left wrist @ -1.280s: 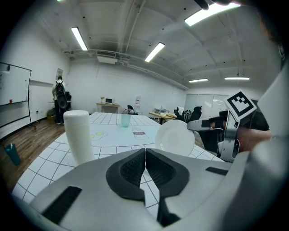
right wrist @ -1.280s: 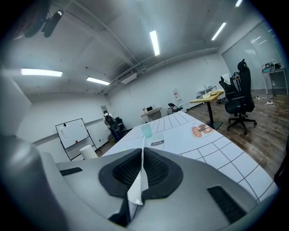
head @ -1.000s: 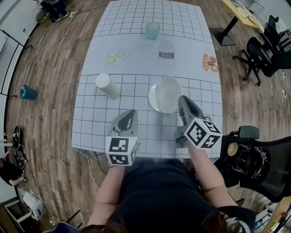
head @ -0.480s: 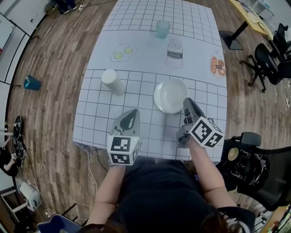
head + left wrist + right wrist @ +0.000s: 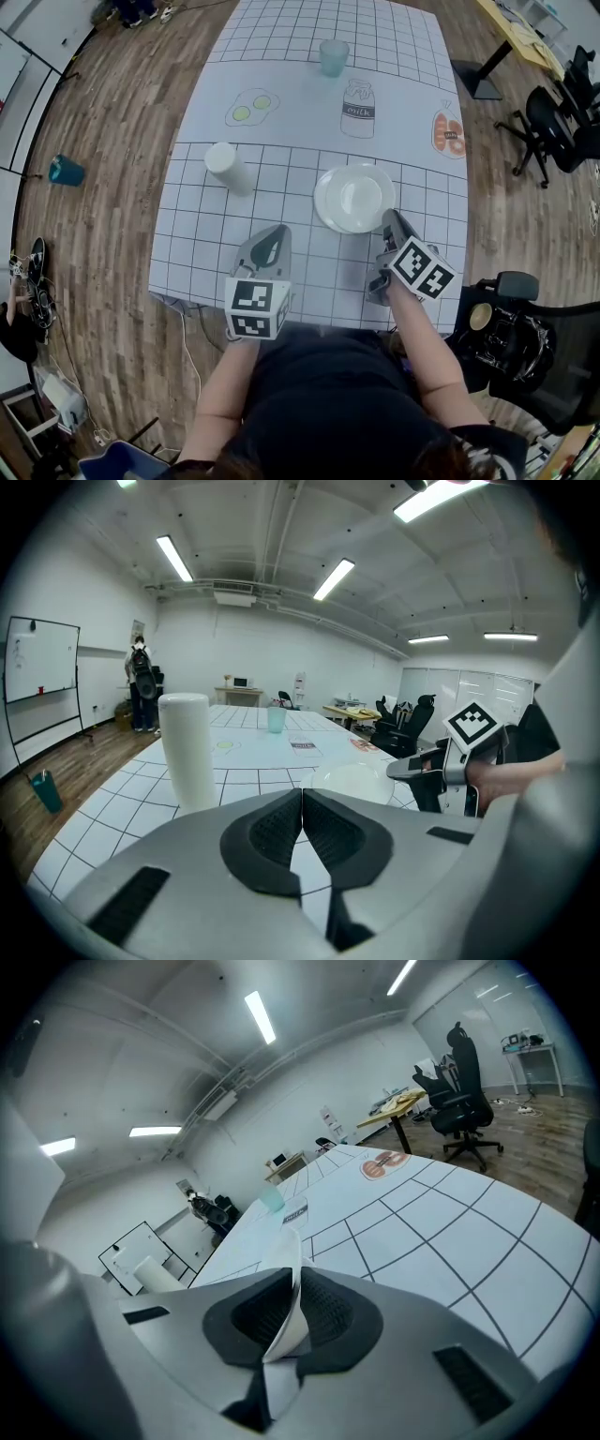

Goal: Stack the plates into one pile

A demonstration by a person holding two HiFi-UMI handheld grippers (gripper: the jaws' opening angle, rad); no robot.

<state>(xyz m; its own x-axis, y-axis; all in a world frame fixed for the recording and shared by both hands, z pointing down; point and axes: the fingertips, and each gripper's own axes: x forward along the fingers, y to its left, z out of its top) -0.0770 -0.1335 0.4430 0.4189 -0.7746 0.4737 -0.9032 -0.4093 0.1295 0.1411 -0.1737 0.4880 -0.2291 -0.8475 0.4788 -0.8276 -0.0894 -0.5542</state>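
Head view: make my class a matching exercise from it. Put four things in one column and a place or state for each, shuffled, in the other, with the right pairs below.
Things
1. green cup
2. white tumbler
3. plates
4. left gripper

Places and states
A. piled together, on the near side of the milk picture
B. farthest away, beyond the milk picture
C. jaws together, nothing between them
D. standing upright, left of the plates

Pairs: 1-B, 2-D, 3-A, 4-C
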